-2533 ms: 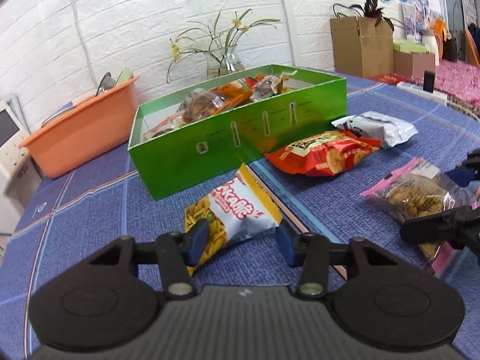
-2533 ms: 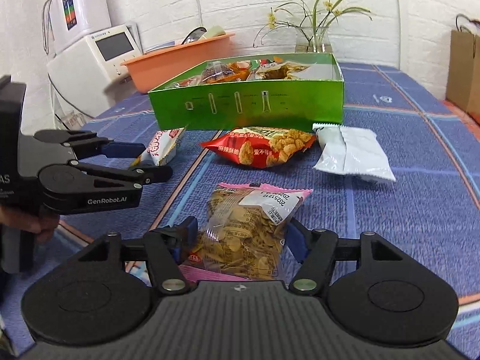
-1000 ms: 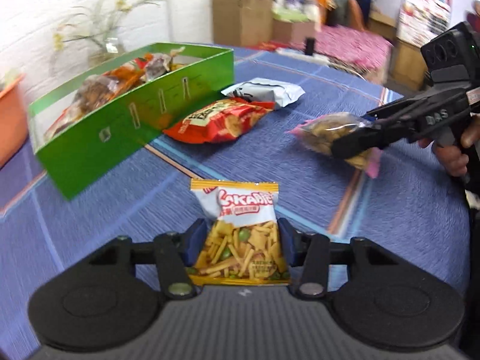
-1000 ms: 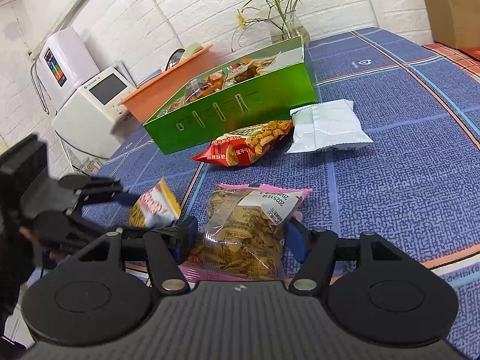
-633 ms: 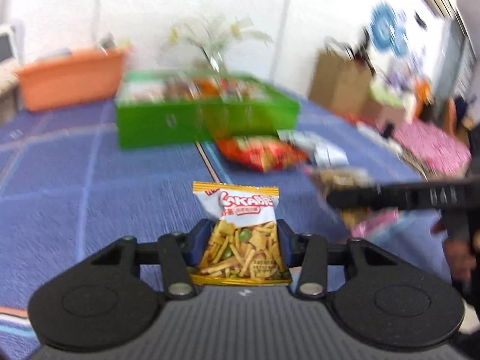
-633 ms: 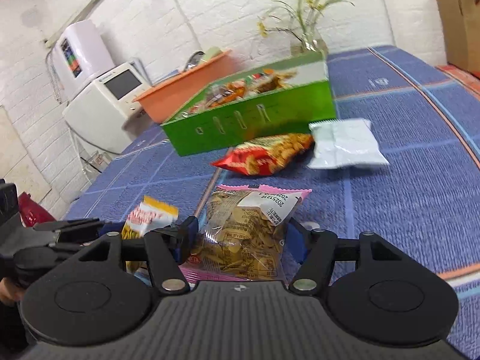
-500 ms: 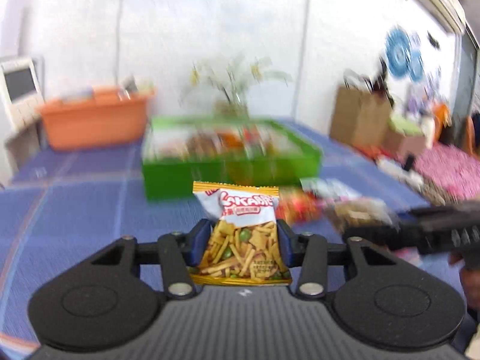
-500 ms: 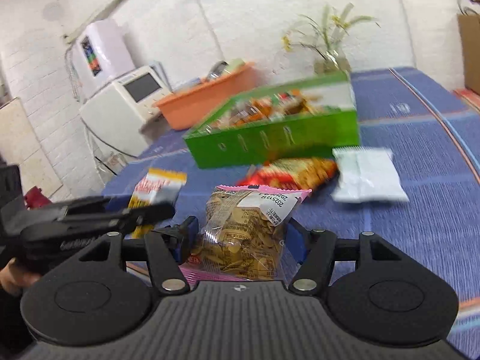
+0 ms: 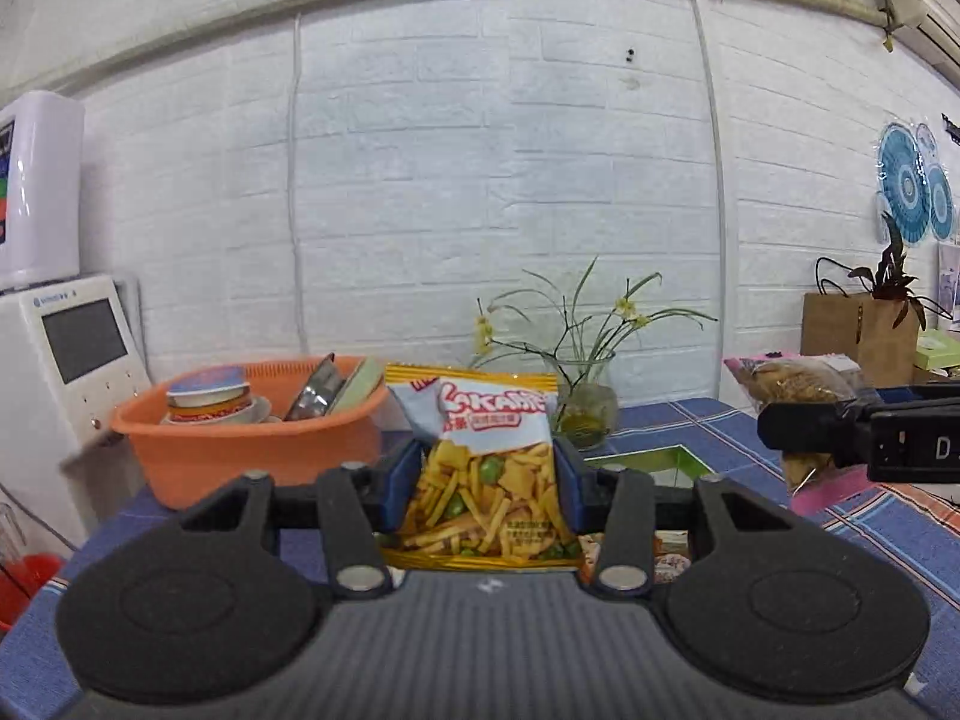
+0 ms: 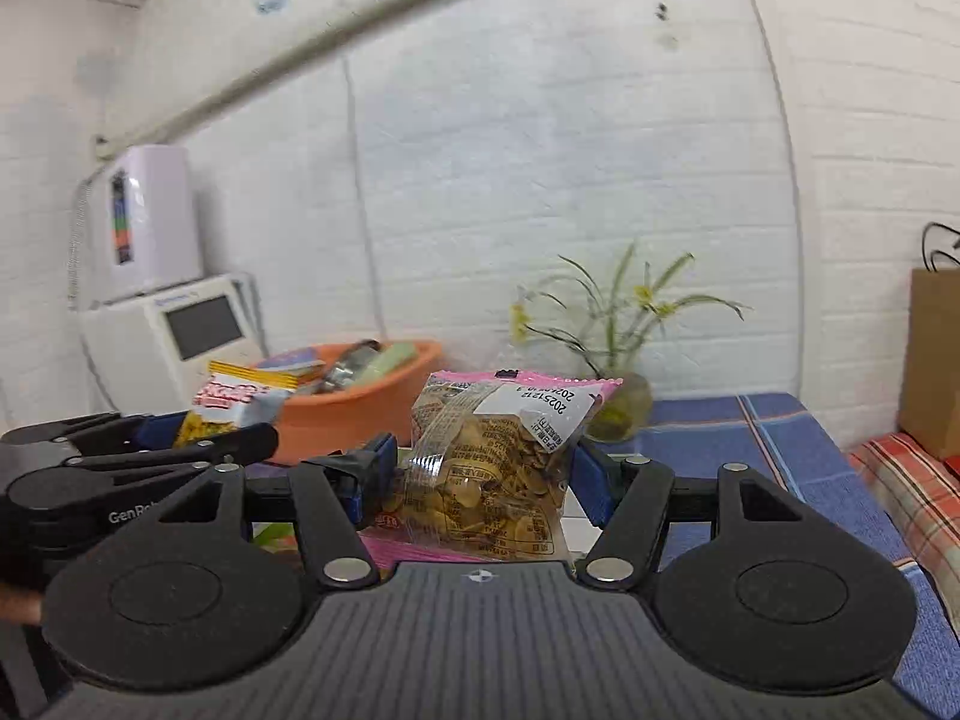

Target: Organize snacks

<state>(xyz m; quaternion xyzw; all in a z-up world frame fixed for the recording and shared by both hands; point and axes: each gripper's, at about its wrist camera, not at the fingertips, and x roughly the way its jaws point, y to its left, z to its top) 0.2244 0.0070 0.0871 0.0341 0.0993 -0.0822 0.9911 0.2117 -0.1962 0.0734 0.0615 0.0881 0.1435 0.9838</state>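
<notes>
Left gripper [image 9: 483, 474] pinching a yellow snack packet [image 9: 489, 468] and right gripper [image 10: 480, 480] pinching a pink-edged snack bag [image 10: 498, 474], both raised clear of the table, probably for carrying to the green box [image 9: 654, 455].

Yellow-and-white foil snack packet with red lettering [image 9: 487, 456]; clear, pink-edged biscuit bag with golden-brown pieces [image 10: 493, 471]; orange plastic basin [image 9: 252, 441]; blue patterned tablecloth with orange-white stripes [image 9: 864, 516]; green box rim [image 9: 666, 457]; white brick wall [image 9: 480, 192].

We are seeing only a corner of the green box [image 9: 672, 456] past the yellow snack bag [image 9: 489, 468]; the frame edge is cutting off the white machine [image 9: 54, 372]; the pink-edged bag's small print [image 10: 540, 405] is staying unreadable.
</notes>
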